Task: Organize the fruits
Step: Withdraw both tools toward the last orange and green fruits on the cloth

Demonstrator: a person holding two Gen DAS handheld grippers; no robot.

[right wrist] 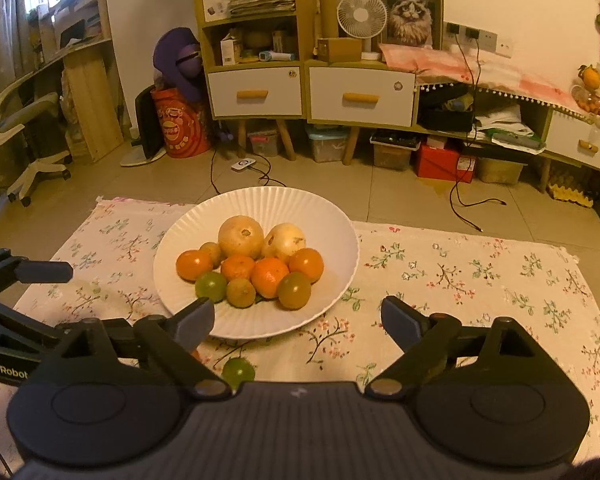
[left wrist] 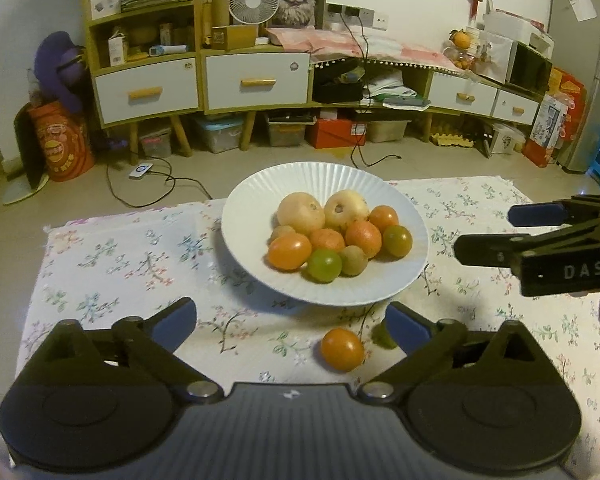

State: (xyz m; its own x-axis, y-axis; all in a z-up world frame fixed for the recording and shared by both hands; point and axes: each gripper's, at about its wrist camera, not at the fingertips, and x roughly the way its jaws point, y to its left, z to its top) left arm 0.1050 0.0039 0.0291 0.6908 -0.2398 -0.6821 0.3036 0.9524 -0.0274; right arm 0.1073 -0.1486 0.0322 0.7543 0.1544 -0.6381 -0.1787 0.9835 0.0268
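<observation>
A white ribbed plate (left wrist: 260, 184) on the flowered cloth holds two pale round fruits (left wrist: 300, 212), several orange tangerines and a few green and brownish ones. The plate (right wrist: 260, 200) also fills the middle of the right wrist view. One orange tangerine (left wrist: 342, 349) lies loose on the cloth in front of the plate, below my left gripper (left wrist: 290, 316), whose jaws stand wide open and touch nothing. A green fruit (right wrist: 239, 372) lies on the cloth beside it, under my right gripper (right wrist: 298, 312), which is open and empty too. The right gripper (left wrist: 496, 232) reaches in from the right.
The flowered cloth (left wrist: 120, 264) covers a low table whose far edge runs just behind the plate. Beyond it are tiled floor with cables (left wrist: 156, 184), a wooden cabinet with white drawers (left wrist: 256, 80) and storage boxes underneath. An office chair (right wrist: 20, 132) stands at far left.
</observation>
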